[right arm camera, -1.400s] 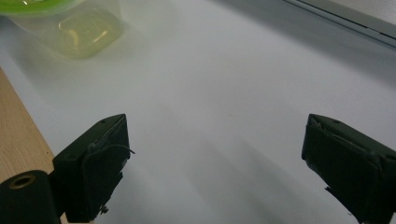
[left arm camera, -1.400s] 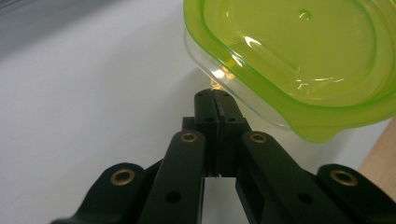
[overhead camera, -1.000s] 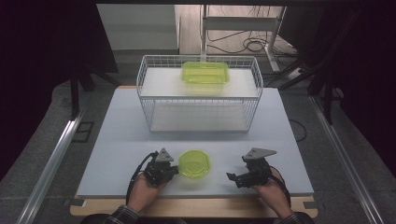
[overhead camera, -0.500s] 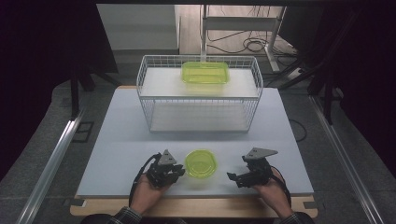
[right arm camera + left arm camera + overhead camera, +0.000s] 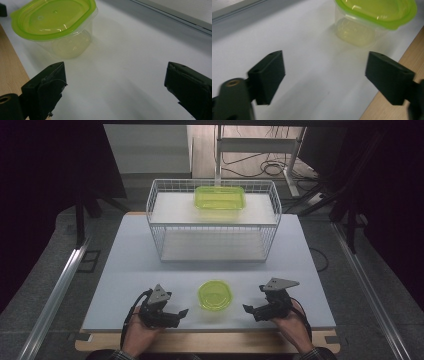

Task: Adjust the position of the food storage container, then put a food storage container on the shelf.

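A small clear plastic tub with a lime-green oval lid (image 5: pixel 214 295) stands on the white desk (image 5: pixel 125 270) between the left hand-held gripper (image 5: pixel 172 315) and right hand-held gripper (image 5: pixel 252 310), both released, jaws spread wide, likely flanking it for a two-sided grasp.

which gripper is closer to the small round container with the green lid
Left, narrowly. The left gripper sits just left of the container, jaws open; the right gripper sits slightly farther off on its right, also open.
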### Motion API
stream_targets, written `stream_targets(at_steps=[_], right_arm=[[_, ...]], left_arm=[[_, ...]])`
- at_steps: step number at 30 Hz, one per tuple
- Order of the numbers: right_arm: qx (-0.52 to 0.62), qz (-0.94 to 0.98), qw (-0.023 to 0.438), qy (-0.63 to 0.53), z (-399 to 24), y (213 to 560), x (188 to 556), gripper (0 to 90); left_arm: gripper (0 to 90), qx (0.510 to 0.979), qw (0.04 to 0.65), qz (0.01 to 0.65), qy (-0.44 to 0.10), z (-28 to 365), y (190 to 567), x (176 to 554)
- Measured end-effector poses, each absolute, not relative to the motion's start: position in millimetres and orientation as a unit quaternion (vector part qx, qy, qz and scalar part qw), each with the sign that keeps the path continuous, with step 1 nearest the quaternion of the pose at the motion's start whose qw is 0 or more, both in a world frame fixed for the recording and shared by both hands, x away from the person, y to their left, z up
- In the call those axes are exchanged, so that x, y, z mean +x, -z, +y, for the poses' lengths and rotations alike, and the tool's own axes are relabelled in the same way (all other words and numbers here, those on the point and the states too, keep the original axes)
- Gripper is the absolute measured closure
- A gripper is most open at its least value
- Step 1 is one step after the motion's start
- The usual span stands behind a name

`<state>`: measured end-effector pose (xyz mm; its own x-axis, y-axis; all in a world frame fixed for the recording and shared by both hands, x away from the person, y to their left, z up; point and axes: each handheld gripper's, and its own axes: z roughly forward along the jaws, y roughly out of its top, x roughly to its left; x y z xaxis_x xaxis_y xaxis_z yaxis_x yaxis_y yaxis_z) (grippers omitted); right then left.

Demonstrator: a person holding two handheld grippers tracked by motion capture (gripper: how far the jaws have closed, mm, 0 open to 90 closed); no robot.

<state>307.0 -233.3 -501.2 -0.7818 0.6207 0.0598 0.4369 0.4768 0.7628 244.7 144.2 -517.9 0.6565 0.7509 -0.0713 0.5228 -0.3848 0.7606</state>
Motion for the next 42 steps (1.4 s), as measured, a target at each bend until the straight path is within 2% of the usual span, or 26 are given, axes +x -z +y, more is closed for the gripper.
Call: stream_targets(at_steps=[5,18,28,31,35,37,42], right_arm=[[0.309,0.851,0.109,-0.409,-233.1,501.3,307.1,3.4],[0.32,0.844,0.108,-0.417,-232.4,501.3,309.5,2.9],[0.343,0.828,0.076,-0.437,-227.3,491.9,317.2,0.9],[0.347,0.825,0.066,-0.442,-224.3,488.4,319.7,2.9],[0.354,0.818,0.044,-0.45,-219.8,482.4,324.1,10.6],[0.353,0.82,0.022,-0.45,-215.6,480.5,328.4,17.9],[0.35,0.827,0.012,-0.44,-210.2,481.2,332.8,24.0]], left_arm=[[4.9,0.83,0.375,0.378,-0.165,146.5,524.3,234.3],[3.2,0.822,0.387,0.382,-0.17,155.7,528.3,230.4],[2.9,0.824,0.378,0.378,-0.187,155.0,529.1,229.9],[3.0,0.823,0.379,0.378,-0.188,154.6,529.2,229.7],[3.0,0.824,0.377,0.377,-0.191,154.2,529.4,229.7],[3.0,0.825,0.375,0.375,-0.193,154.4,529.0,229.6],[3.1,0.828,0.37,0.373,-0.196,153.1,530.0,229.7]])
